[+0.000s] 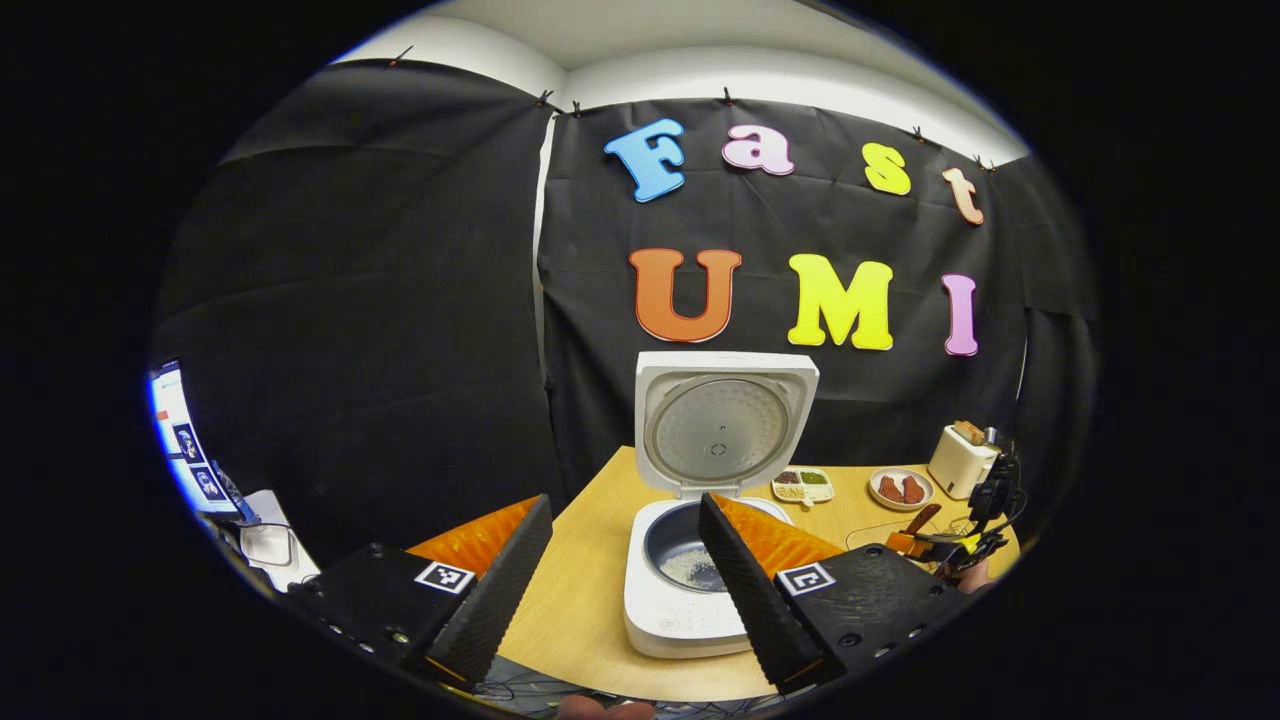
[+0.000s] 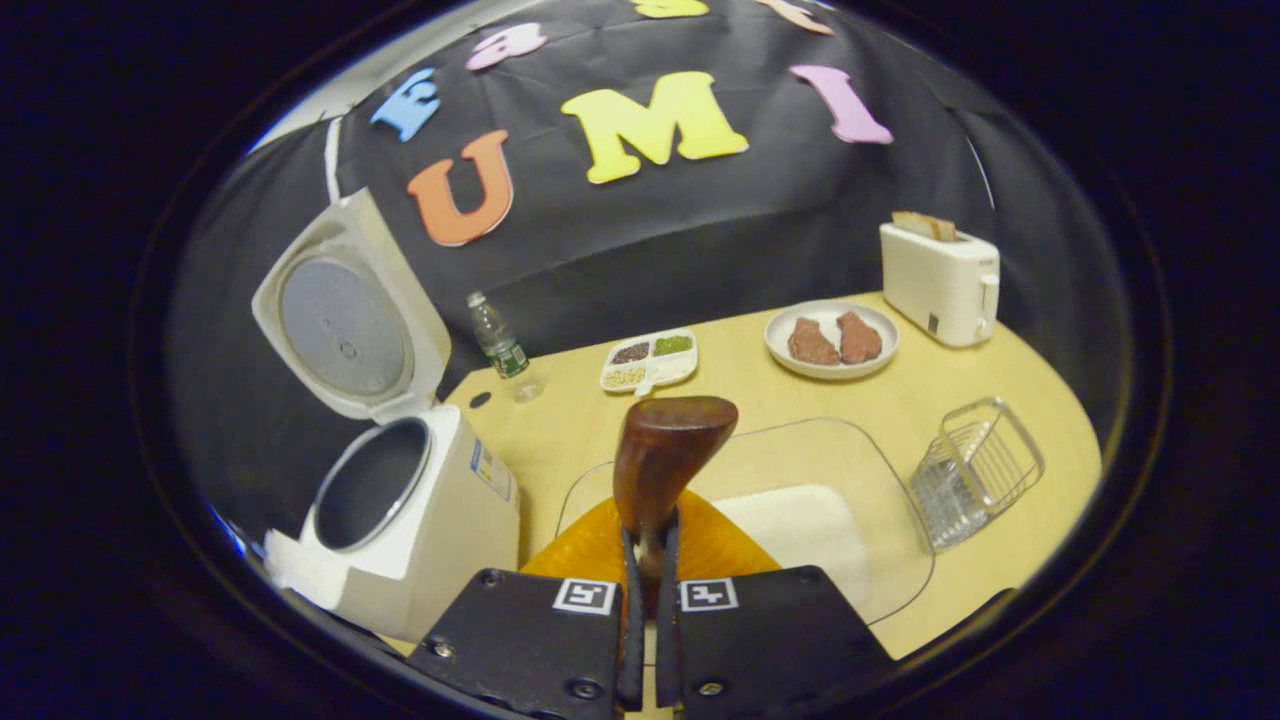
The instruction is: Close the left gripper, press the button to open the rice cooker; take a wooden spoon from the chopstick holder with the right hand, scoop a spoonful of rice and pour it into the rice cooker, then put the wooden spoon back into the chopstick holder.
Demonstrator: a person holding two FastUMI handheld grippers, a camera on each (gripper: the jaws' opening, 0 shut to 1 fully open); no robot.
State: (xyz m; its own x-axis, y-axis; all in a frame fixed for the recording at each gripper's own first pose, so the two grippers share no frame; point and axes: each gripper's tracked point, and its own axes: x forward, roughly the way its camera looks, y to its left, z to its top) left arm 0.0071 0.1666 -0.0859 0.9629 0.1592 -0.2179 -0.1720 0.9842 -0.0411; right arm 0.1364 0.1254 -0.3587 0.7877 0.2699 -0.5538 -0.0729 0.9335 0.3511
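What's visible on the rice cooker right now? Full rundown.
The rice cooker is a white, plastic-looking box standing upright on the wooden table, near its left end in the right gripper view. Its lid is hinged at the back and stands open, roughly upright, showing a round metallic inner plate. The dark inner pot holds a small heap of white rice. Neither hand-held gripper touches it.

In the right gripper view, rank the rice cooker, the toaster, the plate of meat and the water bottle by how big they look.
1. rice cooker, though it sits nearest the camera
2. toaster and plate of meat, too alike to rank
3. water bottle
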